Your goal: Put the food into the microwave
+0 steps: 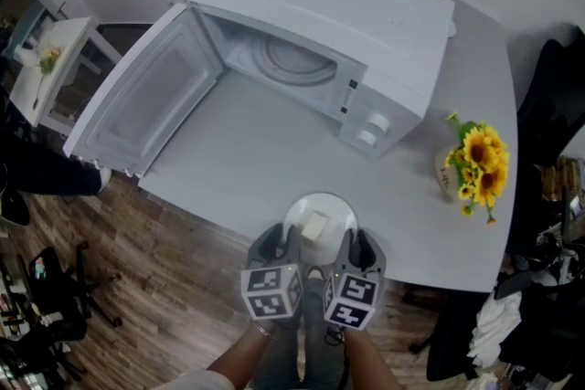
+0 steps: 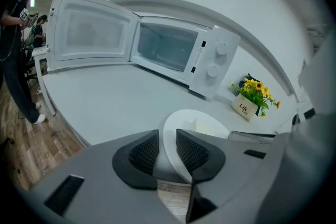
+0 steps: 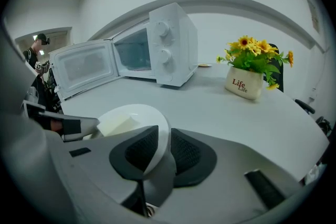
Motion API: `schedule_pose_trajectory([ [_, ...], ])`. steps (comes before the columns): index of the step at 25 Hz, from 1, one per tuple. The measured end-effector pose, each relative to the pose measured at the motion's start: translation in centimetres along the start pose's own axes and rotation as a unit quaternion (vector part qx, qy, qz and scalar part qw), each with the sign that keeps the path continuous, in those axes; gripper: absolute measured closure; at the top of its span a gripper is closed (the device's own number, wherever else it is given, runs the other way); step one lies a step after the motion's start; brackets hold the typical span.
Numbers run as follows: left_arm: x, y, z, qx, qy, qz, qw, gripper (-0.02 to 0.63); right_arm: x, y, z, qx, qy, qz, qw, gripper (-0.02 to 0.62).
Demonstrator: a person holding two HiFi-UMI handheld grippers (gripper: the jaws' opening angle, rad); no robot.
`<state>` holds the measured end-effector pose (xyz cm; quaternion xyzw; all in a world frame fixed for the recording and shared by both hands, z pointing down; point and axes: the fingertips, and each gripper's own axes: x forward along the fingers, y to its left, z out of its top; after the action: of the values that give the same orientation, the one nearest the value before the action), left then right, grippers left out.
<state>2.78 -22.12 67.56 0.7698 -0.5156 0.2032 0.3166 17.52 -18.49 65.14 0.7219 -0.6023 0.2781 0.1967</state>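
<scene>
Head view shows me a white microwave (image 1: 347, 23), boxy with rounded corners, standing on a smooth pale grey table (image 1: 256, 160). Its door (image 1: 146, 96) is swung wide open to the left, and a round turntable (image 1: 292, 59) lies in the cavity. Two round knobs (image 1: 370, 131) sit one above the other on the panel at its right end; the marks beside them are too small for me to read. The only writing I can read is on the cream pot (image 3: 245, 83) of yellow sunflowers to the microwave's right: "Life", printed twice, the second smaller.

The food (image 1: 313, 226), a pale cream block with square edges, lies on a glossy white round plate (image 1: 334, 201). The plate sits out in front of the microwave, well apart from the open cavity, at the table edge nearest me. My left gripper (image 1: 279, 244) has the plate's rim between its cross-hatched black pads, but the jaws stand spread and do not squeeze it. My right gripper (image 1: 356, 247) pinches the rim on the other side, pads pressed on the plate. Each gripper carries a cube (image 1: 271, 289) with black-and-white square markers.
</scene>
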Motion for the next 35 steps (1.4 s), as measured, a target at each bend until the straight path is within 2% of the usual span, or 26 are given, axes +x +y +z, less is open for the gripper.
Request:
schedule_pose_trajectory([
  [4,0.2,-0.3,0.0,-0.005,-0.003,-0.001,1.0000,0.493,0.0,0.1,0.0,-0.003,0.003,0.008,1.000,0.518],
  [11,0.1,-0.6,0.0,-0.024,-0.006,0.002,0.9997,0.511,-0.2,-0.1,0.4,0.033,-0.013,0.011,0.999,0.535],
  [16,-0.3,0.6,0.2,-0.031,-0.011,0.019,0.9993,0.511,-0.1,0.9,1.0,0.040,-0.021,0.025,0.999,0.543],
  [22,-1.1,1.4,2.3,-0.042,-0.032,0.027,0.9983,0.511,-0.1,2.2,3.2,0.032,-0.040,0.039,0.998,0.543],
  [35,-3.6,3.7,9.4,-0.050,-0.083,0.037,0.9946,0.511,-0.7,6.5,10.1,0.015,-0.089,0.070,0.994,0.543],
])
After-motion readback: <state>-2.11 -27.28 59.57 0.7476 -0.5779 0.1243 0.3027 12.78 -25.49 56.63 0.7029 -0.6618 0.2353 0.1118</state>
